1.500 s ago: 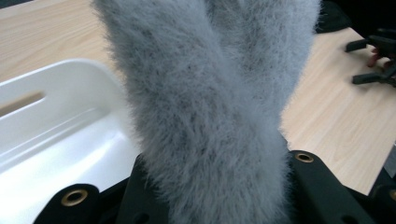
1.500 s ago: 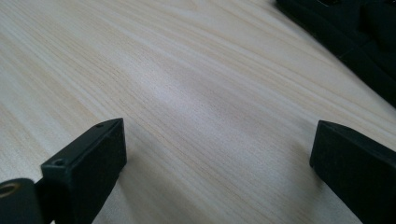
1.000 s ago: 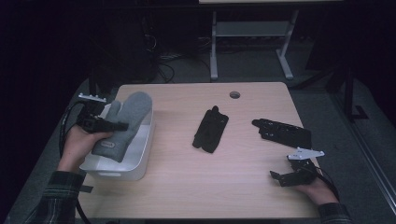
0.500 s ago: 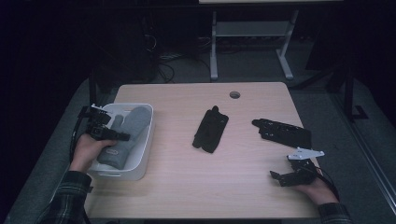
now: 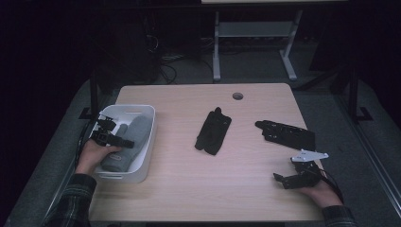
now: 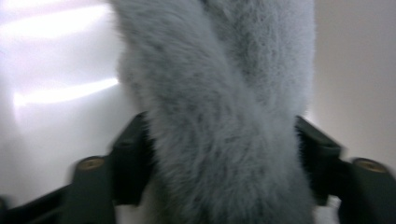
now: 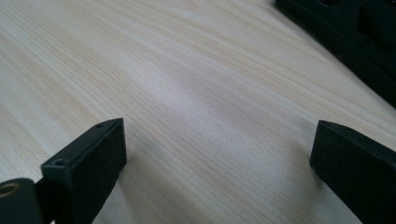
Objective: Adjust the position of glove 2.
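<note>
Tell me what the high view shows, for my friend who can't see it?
The left gripper has just opened over a grey fluffy glove lying in a white bin on a wooden table. Two black gloves lie farther right, and the right gripper rests open at the table's edge.

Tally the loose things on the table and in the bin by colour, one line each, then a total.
Grey: 1, the fuzzy glove in the white bin
Black: 2, a glove mid-table and a glove at the right
White: 1, the bin
Total: 4
</note>
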A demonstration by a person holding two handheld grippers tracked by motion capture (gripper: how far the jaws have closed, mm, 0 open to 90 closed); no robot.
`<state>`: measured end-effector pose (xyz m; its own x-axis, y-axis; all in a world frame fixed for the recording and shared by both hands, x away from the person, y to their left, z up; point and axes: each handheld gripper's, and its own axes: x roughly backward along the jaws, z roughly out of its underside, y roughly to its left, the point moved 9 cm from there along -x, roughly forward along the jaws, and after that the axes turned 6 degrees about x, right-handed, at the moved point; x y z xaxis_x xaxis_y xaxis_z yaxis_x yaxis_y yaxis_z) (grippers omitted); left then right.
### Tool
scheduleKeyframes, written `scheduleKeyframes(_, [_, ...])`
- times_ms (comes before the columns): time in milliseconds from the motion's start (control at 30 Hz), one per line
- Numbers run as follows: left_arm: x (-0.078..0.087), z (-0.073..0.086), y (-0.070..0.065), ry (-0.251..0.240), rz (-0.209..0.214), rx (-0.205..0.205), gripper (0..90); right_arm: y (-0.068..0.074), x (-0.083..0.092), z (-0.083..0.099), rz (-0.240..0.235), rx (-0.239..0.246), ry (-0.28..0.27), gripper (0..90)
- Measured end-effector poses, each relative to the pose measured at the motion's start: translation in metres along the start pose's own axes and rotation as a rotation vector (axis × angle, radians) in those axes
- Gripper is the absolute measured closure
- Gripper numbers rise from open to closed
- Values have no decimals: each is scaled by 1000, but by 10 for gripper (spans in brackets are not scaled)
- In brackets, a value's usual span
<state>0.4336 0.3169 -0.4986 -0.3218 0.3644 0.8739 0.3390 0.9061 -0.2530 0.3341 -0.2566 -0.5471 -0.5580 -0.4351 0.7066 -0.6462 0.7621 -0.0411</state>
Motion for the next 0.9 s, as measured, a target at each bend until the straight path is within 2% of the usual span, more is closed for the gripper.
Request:
scheduleKeyframes(67, [5,-3,0,-20,-38,-25,229,0,0,0,0,0,0,34])
scheduleKeyframes(167, [13,-9,1,-52,-69,-32,174,0,0,0,0,0,0,34])
scheduleKeyframes(333, [24,-15,-2,-80,-73,-47,150,0,0,0,0,0,0,34])
scheduleKeyframes(500, [39,-24,-11,-132,-79,-67,133,0,0,0,0,0,0,34])
scheduleKeyframes(633, [48,-31,-25,-168,-62,-98,133,0,0,0,0,0,0,34])
scheduleKeyframes(767, [54,-38,-45,-207,-18,-128,132,0,0,0,0,0,0,34])
scheduleKeyframes(900, [54,-42,-67,-225,15,-167,132,0,0,0,0,0,0,34])
